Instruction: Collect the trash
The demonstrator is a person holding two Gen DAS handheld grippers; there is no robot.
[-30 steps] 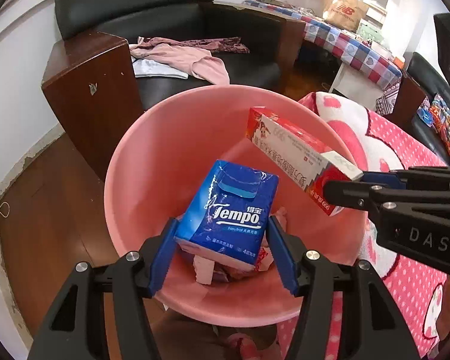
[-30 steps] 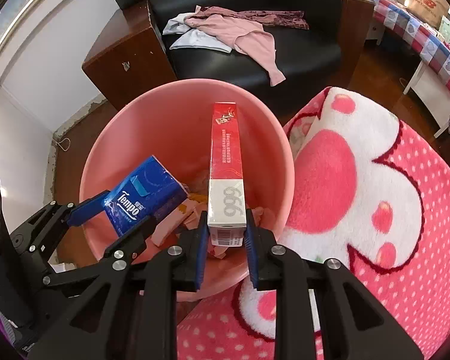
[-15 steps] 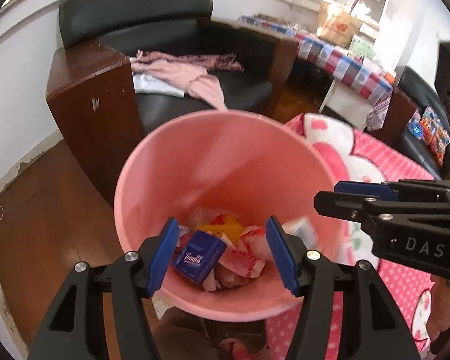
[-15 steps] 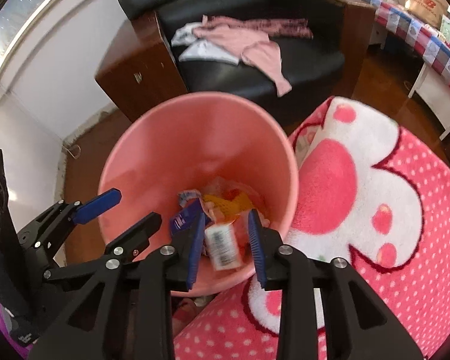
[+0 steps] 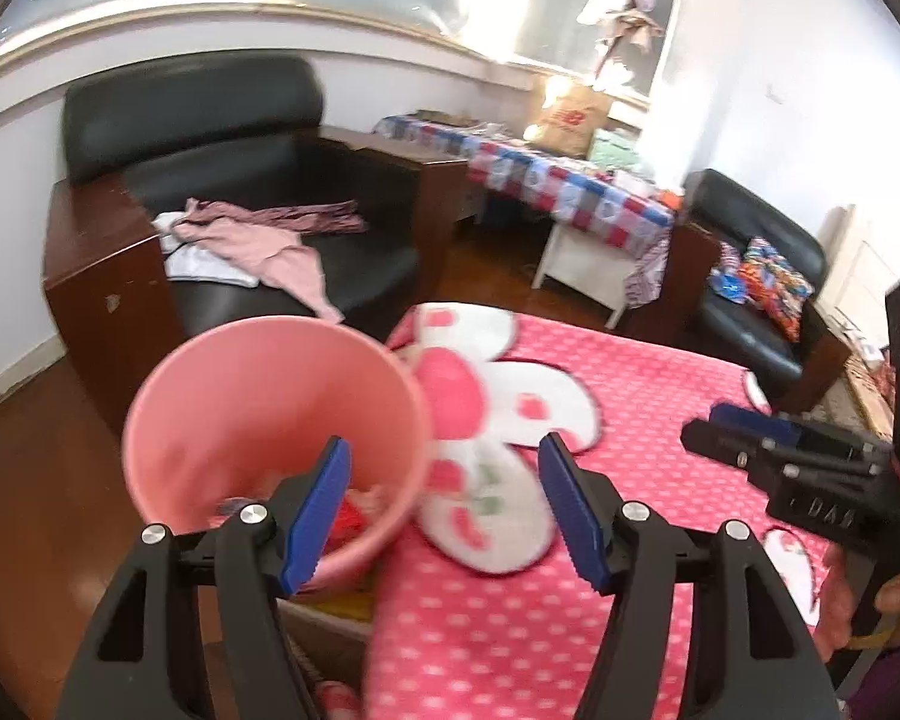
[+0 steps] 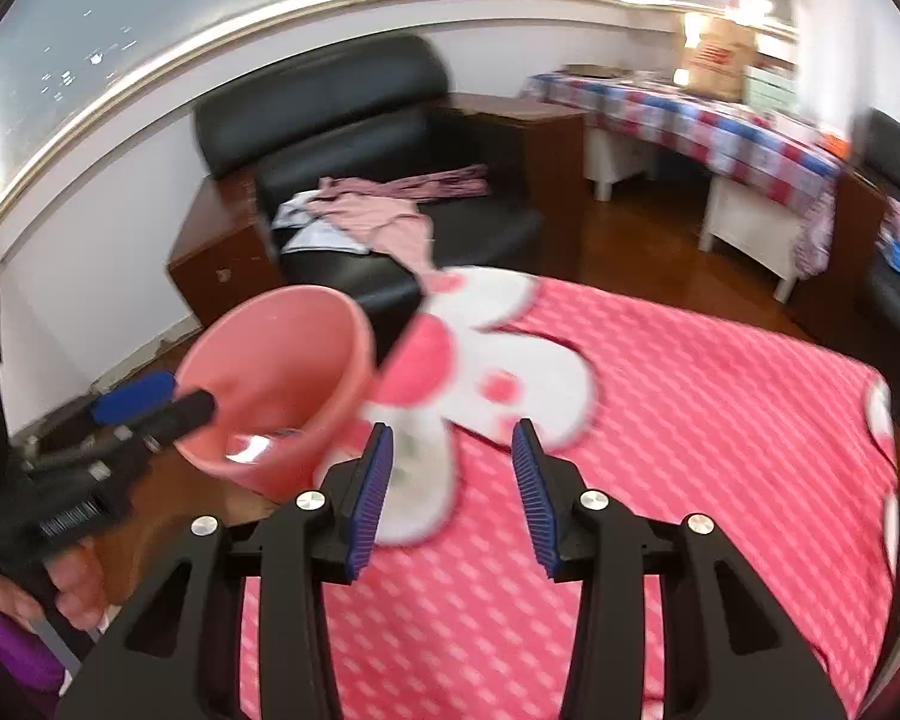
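A pink bin [image 5: 258, 408] stands at the left edge of the pink dotted blanket [image 5: 630, 420]; it also shows in the right wrist view [image 6: 282, 372]. Blurred trash [image 5: 354, 510] lies at its bottom. My left gripper [image 5: 444, 510] is open and empty, above the bin's right rim and the blanket. My right gripper [image 6: 453, 498] is open and empty over the blanket, right of the bin. The right gripper shows at the right of the left wrist view [image 5: 810, 468]; the left gripper shows at the left of the right wrist view [image 6: 132, 414].
A black armchair [image 5: 258, 192] with pink clothes [image 5: 258, 240] stands behind the bin, a brown side cabinet [image 5: 102, 288] at its left. A table with a checked cloth [image 5: 570, 192] and a second black chair [image 5: 750, 276] stand at the back right.
Both grippers let go: the blue tissue pack and the red-and-white box dropped into the bin. Both grippers then pulled back and swung right, over the blanket.
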